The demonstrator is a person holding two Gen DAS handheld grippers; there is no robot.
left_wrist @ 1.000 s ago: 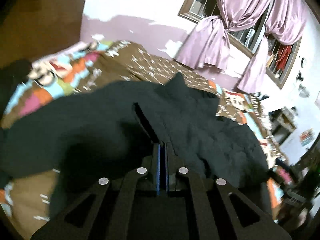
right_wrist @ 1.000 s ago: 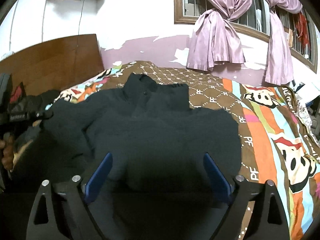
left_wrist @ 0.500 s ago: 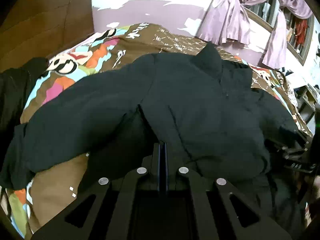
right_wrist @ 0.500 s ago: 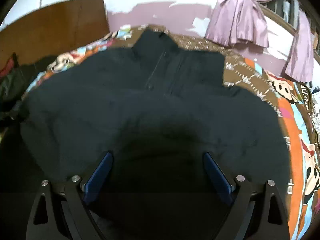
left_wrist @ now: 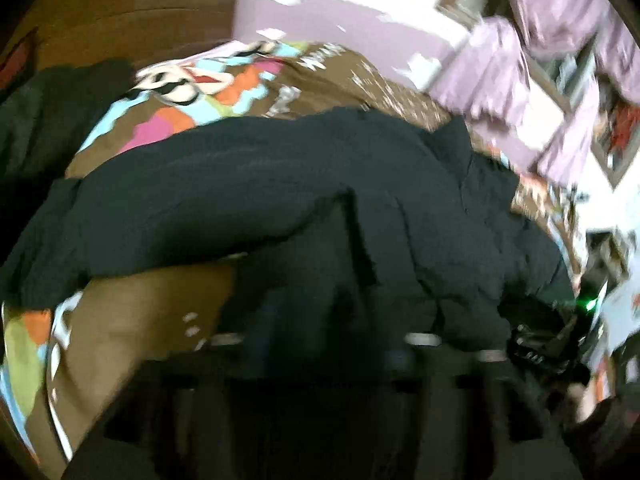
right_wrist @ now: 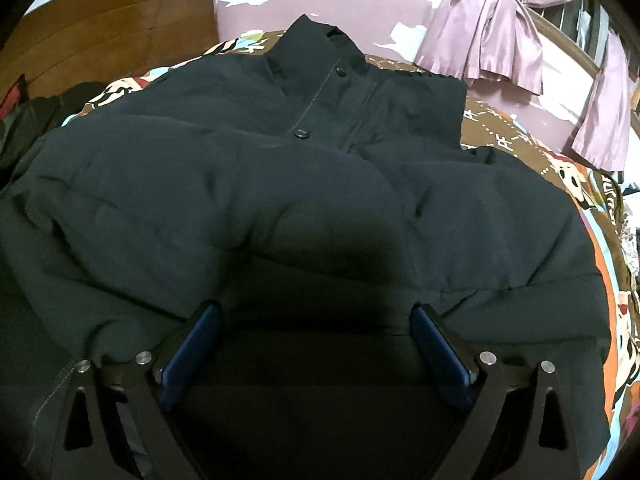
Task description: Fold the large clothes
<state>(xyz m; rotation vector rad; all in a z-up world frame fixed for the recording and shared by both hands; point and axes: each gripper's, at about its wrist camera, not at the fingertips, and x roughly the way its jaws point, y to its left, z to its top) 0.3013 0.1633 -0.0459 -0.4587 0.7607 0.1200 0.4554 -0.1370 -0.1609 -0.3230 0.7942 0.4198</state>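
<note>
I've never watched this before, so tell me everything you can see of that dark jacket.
The jacket is dark, padded and puffy, with a stand-up collar and two dark snaps down its closed front. It lies front-up on the patterned bedspread, collar toward the wall. The right tool is spread wide open at its lower part.

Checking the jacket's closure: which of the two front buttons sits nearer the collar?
The upper button, just below the collar; the other button lies lower.
</note>
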